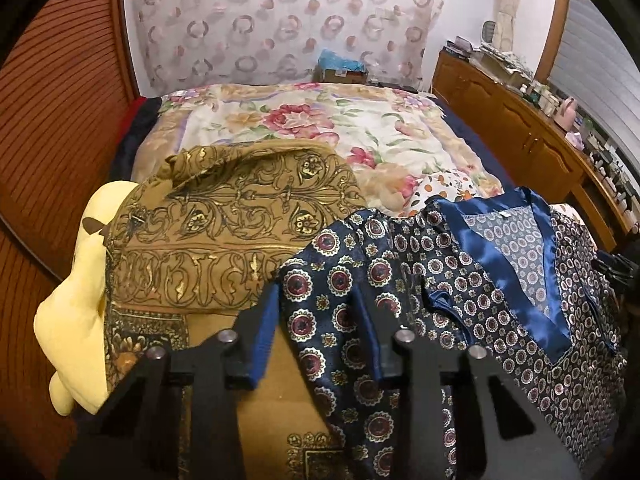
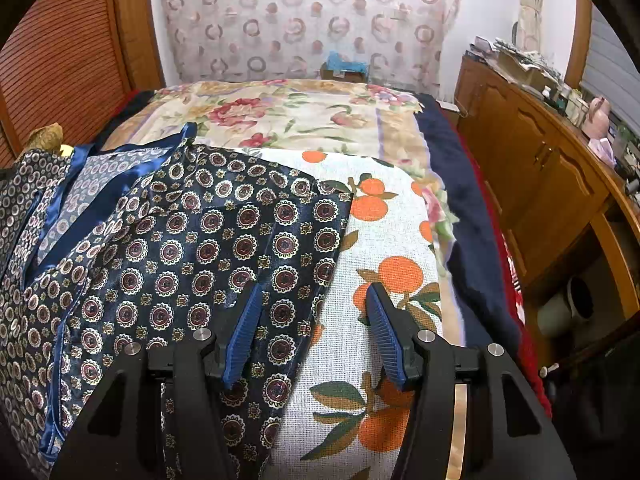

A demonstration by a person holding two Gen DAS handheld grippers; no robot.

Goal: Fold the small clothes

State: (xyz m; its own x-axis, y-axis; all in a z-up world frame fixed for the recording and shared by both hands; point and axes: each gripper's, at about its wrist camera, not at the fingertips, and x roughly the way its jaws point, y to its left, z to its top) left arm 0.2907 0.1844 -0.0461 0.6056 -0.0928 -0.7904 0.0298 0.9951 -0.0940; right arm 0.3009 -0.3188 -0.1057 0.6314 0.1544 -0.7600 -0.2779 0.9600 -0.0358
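Note:
A navy satin top with round medallion print and a shiny blue V-neck band lies spread on the bed. In the left wrist view its sleeve runs down between the blue pads of my left gripper. The jaws straddle the sleeve with a gap still showing, and the right pad sits in the fold beside the body. In the right wrist view the same top fills the left half. My right gripper is open over its right edge, one pad on the navy cloth, the other above the orange-print cloth.
A mustard ornate cloth and a yellow plush toy lie left of the top. A floral blanket covers the far bed. A wooden sideboard with clutter lines the right side; a louvred wooden door stands at the left.

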